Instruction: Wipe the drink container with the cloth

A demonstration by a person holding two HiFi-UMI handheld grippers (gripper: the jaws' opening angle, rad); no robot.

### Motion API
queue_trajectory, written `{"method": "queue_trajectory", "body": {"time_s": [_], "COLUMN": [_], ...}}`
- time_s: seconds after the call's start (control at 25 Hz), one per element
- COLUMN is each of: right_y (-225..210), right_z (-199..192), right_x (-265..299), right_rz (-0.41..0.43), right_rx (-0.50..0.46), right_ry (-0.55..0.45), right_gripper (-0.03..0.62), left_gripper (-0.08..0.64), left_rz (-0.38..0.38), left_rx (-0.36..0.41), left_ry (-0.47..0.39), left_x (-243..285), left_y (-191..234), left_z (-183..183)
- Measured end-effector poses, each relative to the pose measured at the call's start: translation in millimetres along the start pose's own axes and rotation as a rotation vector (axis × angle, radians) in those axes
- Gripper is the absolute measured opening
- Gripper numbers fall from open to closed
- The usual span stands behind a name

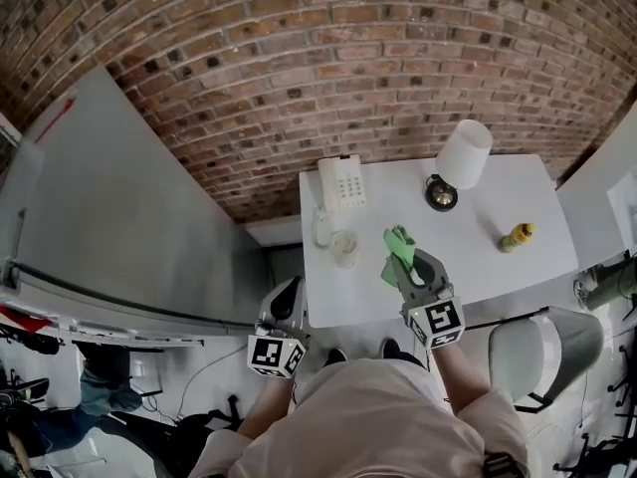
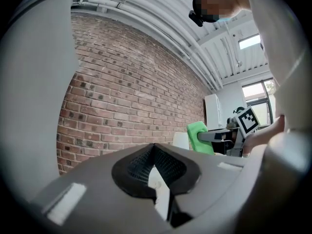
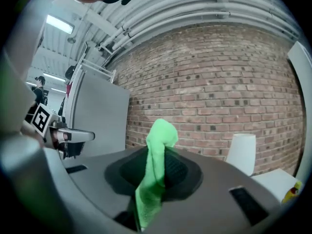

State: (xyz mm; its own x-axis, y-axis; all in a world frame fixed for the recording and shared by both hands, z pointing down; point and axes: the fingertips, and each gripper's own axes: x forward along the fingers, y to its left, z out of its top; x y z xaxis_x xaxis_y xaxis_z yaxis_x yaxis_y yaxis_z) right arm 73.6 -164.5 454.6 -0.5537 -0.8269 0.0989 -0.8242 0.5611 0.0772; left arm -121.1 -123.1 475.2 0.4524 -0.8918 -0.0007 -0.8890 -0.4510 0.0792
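White table [image 1: 498,277]: near right stretch bare, open passage. Left side crowded: phone [image 1: 341,182], clear cup [image 1: 344,248], right gripper [image 1: 410,265] with green cloth [image 1: 395,242] just beside. Lamp [image 1: 460,162] far middle, yellow bottle [image 1: 517,236] right. Brick wall [image 1: 348,68] behind.

We stand at the near edge of the table [image 1: 518,182], which backs onto the brick wall [image 1: 328,58]. The phone [image 1: 341,182] lies at its far left, with the cup [image 1: 344,249] nearer to us. The lamp [image 1: 464,154] stands far, right of the phone, and the small bottle [image 1: 517,237] is further right and nearer. Our right gripper [image 1: 406,264] holds the cloth [image 1: 398,245] just right of the cup. Our left gripper [image 1: 286,305] hangs off the table's left edge, near the cabinet [image 1: 109,217]. A chair [image 1: 542,352] stands near right.
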Motion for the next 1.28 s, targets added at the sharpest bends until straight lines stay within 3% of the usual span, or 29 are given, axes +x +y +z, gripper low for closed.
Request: {"method": "queue_trajectory", "body": {"time_s": [0.52,1.28], "right_y": [5,8], "right_z": [-2,-6], "right_x": [-48,-49], "right_rz": [-0.057,-0.008], "right_rx": [0.008,0.030], "right_ry": [0.033,0.037], "right_gripper": [0.066,0.066], "left_gripper": [0.009,0.009], "left_rz": [0.037,0.052], "left_rx": [0.010,0.017], "left_ry": [-0.049,-0.038], "left_x": [-16,-9], "left_y": [-29,-36], "left_z": [21,15]}}
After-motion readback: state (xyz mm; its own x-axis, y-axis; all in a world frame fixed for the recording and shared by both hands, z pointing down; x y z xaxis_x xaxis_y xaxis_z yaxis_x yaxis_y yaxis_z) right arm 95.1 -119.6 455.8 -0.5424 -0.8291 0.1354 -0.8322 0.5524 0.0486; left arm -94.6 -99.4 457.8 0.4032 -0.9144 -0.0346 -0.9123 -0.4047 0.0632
